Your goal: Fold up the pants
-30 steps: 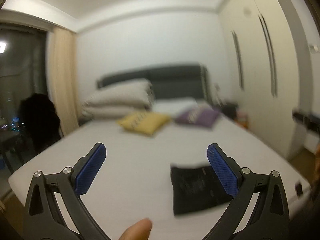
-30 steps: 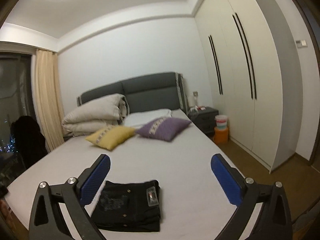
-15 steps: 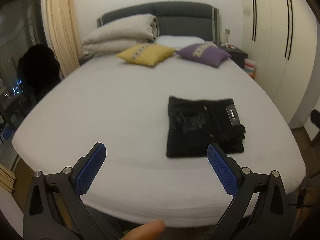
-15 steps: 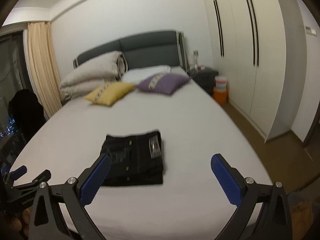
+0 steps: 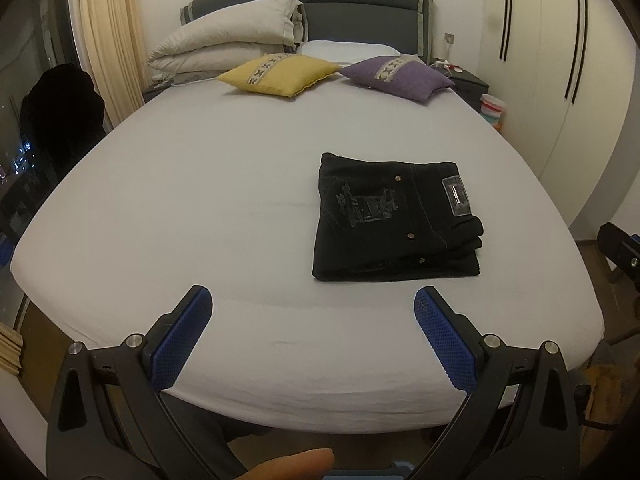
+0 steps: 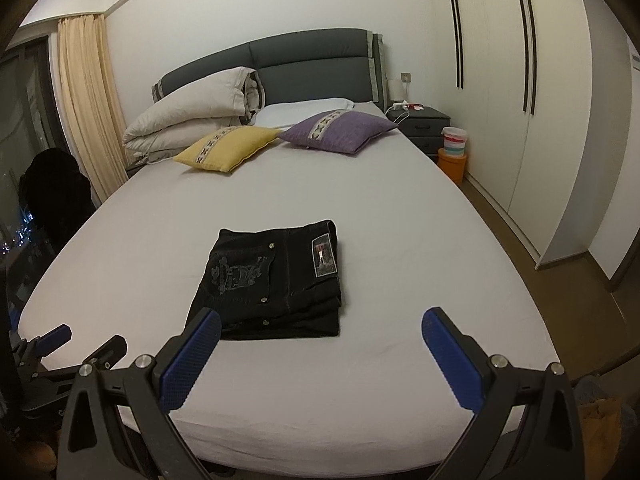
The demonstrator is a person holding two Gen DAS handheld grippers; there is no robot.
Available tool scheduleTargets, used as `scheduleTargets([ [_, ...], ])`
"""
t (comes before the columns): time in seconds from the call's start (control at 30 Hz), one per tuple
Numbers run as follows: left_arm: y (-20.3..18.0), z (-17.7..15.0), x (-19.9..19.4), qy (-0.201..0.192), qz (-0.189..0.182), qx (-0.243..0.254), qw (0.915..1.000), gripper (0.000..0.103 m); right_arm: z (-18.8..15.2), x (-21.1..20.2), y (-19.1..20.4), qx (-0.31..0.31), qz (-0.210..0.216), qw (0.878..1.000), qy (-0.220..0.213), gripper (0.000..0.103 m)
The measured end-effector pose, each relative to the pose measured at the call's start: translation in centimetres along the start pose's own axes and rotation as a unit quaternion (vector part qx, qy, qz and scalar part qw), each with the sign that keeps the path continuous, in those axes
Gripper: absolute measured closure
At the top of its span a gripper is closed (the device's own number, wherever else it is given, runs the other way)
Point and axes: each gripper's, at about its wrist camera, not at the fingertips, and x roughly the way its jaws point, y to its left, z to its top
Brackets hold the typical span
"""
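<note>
Black pants [image 5: 394, 218] lie folded into a compact stack on the white bed [image 5: 200, 200], back pocket and waist label up. They also show in the right wrist view [image 6: 276, 280]. My left gripper [image 5: 310, 300] is open and empty, held off the foot of the bed, short of the pants and to their left. My right gripper [image 6: 320, 322] is open and empty, also back from the bed edge, with the pants just beyond its left finger. The left gripper [image 6: 76, 342] shows low at the left of the right wrist view.
A yellow cushion [image 5: 280, 74], a purple cushion [image 5: 400, 76] and a folded duvet [image 5: 228, 46] lie at the headboard. A nightstand [image 6: 424, 126] and stacked tubs [image 6: 452, 152] stand right of the bed by the wardrobe [image 6: 520, 100]. A dark chair [image 5: 60, 116] stands at left.
Both grippers have tilted down and drawn back from the bed. The folded pants, low in view before, now lie fully in view mid-frame. The pants have not moved.
</note>
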Motion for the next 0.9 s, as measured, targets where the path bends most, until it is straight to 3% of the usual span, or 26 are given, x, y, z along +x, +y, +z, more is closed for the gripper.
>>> scheduleTargets([
  [0.9, 0.19, -0.19, 1.05, 0.013, -0.007, -0.007, 0.9999, 0.000, -0.43, 0.84, 0.81, -0.011, 0.004, 1.000, 0.028, 0.000],
])
